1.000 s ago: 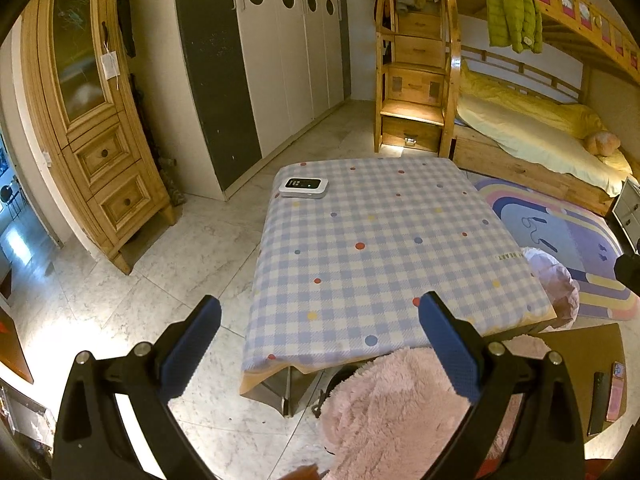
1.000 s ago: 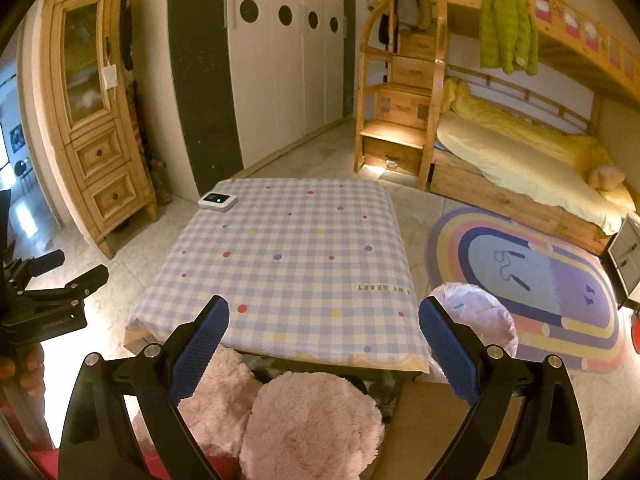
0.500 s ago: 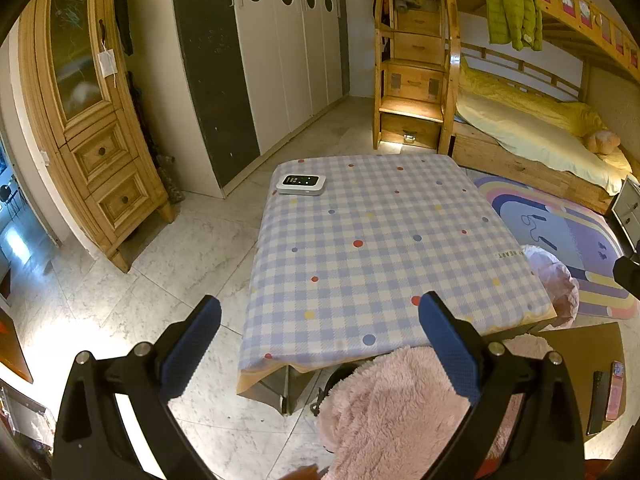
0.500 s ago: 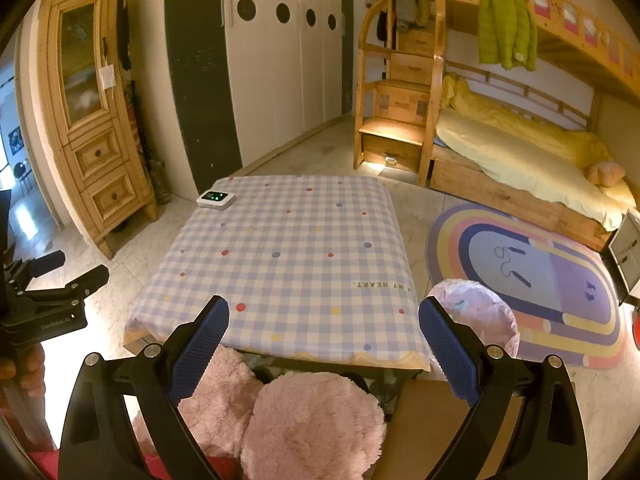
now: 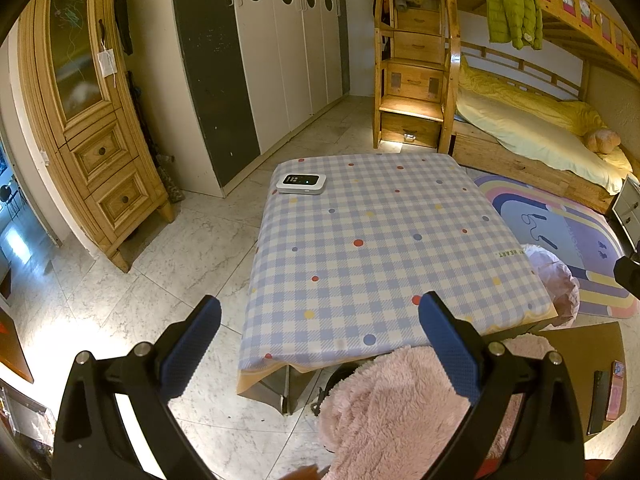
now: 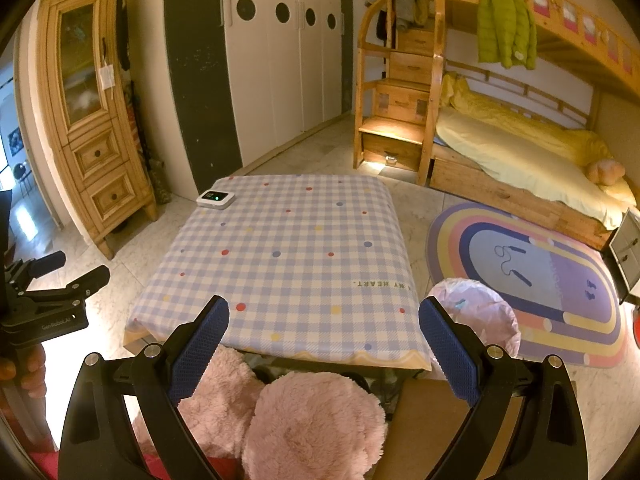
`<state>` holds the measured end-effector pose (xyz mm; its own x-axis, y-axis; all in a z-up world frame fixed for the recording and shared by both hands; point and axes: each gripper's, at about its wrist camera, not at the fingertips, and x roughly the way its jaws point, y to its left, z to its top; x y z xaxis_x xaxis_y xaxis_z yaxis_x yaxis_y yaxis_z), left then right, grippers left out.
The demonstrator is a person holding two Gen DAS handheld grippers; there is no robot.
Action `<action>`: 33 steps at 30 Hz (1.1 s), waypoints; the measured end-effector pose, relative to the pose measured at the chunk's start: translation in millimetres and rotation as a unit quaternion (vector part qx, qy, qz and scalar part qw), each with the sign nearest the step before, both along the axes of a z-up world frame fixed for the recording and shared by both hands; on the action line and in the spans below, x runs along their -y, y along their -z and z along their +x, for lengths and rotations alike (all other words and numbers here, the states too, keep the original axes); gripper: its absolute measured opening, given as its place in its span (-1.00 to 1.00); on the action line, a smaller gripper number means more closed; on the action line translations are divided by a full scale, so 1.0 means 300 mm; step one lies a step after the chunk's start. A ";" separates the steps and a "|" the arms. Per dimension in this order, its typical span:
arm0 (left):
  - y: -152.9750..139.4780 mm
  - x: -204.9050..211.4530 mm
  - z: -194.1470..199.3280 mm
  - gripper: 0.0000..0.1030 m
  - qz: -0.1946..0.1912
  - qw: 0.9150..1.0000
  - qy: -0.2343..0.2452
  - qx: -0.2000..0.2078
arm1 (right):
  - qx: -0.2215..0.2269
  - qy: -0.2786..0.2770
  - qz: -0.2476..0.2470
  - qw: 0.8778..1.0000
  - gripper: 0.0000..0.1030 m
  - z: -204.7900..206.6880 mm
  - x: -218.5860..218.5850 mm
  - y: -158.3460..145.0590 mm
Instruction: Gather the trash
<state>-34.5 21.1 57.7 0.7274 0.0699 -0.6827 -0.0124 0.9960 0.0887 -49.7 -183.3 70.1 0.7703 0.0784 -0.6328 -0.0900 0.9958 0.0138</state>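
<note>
A table with a blue checked cloth (image 5: 380, 248) (image 6: 288, 256) stands in front of me. A bin lined with a pink bag (image 6: 476, 312) stands on the floor at the table's right side; it also shows in the left wrist view (image 5: 556, 276). No loose trash shows on the cloth. My left gripper (image 5: 318, 344) is open and empty above the table's near left corner. My right gripper (image 6: 324, 344) is open and empty above the table's near edge. The left gripper also shows from the side in the right wrist view (image 6: 52, 296).
A small white device (image 5: 301, 183) (image 6: 216, 199) lies at the cloth's far left corner. Pink fluffy cushions (image 6: 312, 420) sit below the near edge. A wooden cabinet (image 5: 92, 120), white wardrobes (image 5: 288, 40), a bunk bed (image 6: 520, 152) and a rainbow rug (image 6: 536, 284) surround the table.
Both views have shifted slightly, so the table sits a little lower and closer in frame. Both grippers stay open and empty.
</note>
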 end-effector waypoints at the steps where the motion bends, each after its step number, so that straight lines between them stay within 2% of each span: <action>1: 0.000 0.001 0.000 0.87 0.000 1.000 0.000 0.000 | 0.000 0.001 0.000 1.000 0.84 0.000 0.000 0.000; 33: 0.000 0.006 -0.001 0.87 0.001 1.000 0.000 -0.001 | -0.002 0.002 0.001 1.000 0.84 0.002 0.002 0.009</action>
